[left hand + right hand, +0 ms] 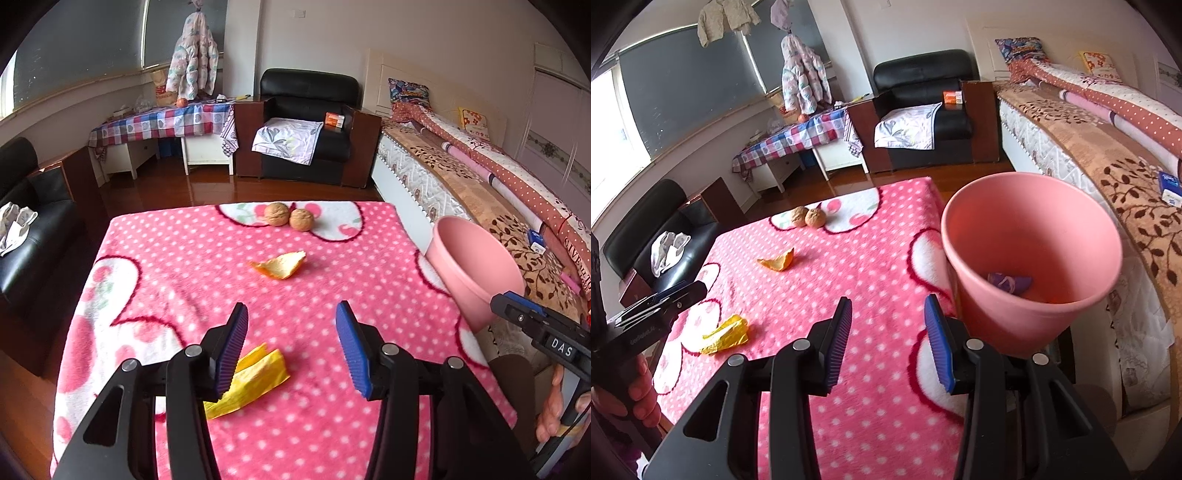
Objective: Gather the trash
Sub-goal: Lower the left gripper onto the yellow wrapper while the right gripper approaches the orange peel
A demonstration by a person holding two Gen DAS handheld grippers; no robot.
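A crumpled yellow wrapper (255,380) lies on the pink dotted blanket (177,266), just below my open, empty left gripper (291,317); it also shows in the right wrist view (726,334). An orange peel (279,265) (777,261) lies mid-table. Two walnuts (289,216) (807,217) sit near the far edge. A pink bin (1030,258) (472,266) stands at the table's right edge with a purple scrap (1010,282) inside. My right gripper (888,314) is open and empty, just left of the bin.
A bed (480,177) runs along the right side. A black armchair (306,129) and a checked-cloth table (162,123) stand at the far wall. A black sofa (26,229) is on the left. The floor is wooden.
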